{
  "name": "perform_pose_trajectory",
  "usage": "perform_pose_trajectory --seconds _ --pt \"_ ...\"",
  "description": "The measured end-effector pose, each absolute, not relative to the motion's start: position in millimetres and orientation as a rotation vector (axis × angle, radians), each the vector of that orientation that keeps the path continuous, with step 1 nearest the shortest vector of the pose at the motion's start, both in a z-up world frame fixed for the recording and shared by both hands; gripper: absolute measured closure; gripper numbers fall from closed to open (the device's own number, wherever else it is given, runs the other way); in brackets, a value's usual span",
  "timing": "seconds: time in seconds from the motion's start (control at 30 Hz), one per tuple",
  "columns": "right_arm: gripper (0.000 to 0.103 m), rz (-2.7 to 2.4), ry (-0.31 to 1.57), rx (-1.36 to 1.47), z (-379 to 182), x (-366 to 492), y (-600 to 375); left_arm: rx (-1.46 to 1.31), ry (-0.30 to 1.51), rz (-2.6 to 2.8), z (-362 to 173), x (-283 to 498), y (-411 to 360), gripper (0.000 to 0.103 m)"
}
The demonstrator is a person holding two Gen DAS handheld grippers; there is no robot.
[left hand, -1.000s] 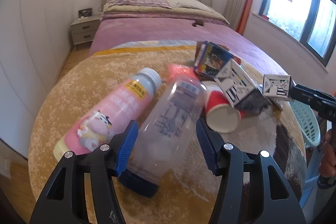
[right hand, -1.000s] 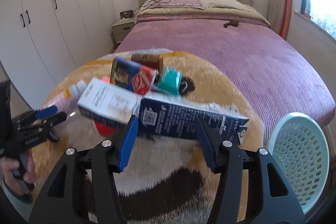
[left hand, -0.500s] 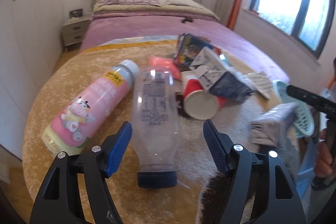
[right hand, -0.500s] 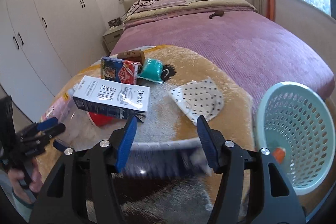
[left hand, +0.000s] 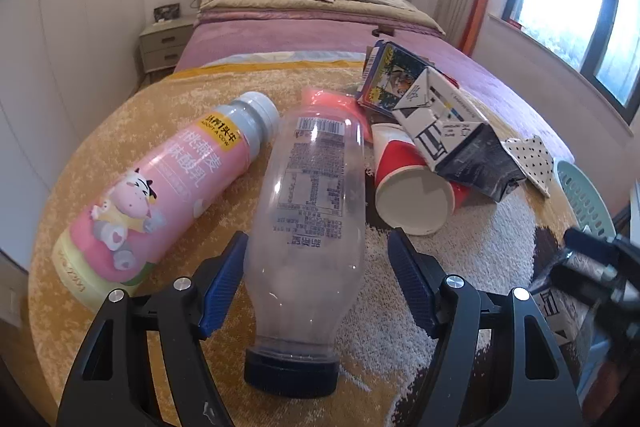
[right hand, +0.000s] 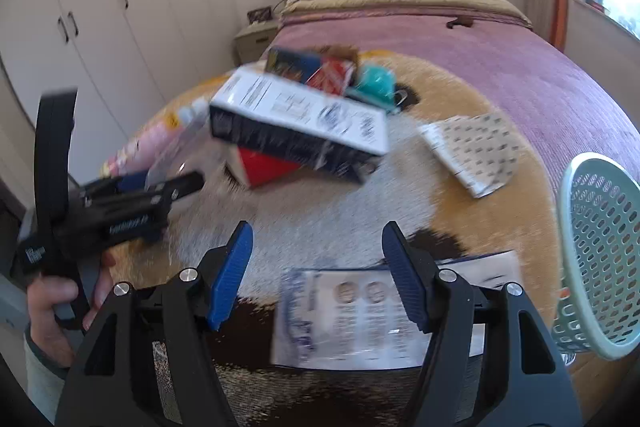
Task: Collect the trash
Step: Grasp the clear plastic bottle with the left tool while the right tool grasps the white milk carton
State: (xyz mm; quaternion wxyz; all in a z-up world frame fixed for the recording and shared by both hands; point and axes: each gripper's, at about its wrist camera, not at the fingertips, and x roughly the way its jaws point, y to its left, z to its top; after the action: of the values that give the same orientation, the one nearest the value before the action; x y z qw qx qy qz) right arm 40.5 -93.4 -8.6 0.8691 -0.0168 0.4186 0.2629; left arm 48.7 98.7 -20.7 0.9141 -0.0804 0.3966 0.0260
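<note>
Here the left gripper point(left hand: 316, 281) stands open astride the clear plastic bottle point(left hand: 310, 223) lying on the blanket point(left hand: 192, 91). Empty, light, slick, likely crushable; grip mid-body. Right gripper point(right hand: 316, 273) open, holding nothing, over a flattened carton point(right hand: 360, 315).

place: home bedroom | signs: made bed point(left hand: 320, 27), nightstand point(left hand: 164, 45), white wardrobes point(right hand: 100, 7)

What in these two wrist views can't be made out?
- Pale green plastic basket: inside unseen, cut by right edge, both views.
- Flattened white carton by right gripper: print motion-blurred.
- Red paper cup: mostly hidden under blue-and-white carton, right view.
</note>
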Motion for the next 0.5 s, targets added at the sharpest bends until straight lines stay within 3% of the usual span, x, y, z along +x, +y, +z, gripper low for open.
perform_pose_trajectory --seconds 0.3,0.5 --pt "0.039 0.598 0.933 -0.091 -9 9 -117 -0.182 0.820 0.049 -24 41 101 0.035" --pt "0.039 0.428 0.890 0.052 3 -22 -186 -0.187 0.830 0.054 -25 45 100 0.035"
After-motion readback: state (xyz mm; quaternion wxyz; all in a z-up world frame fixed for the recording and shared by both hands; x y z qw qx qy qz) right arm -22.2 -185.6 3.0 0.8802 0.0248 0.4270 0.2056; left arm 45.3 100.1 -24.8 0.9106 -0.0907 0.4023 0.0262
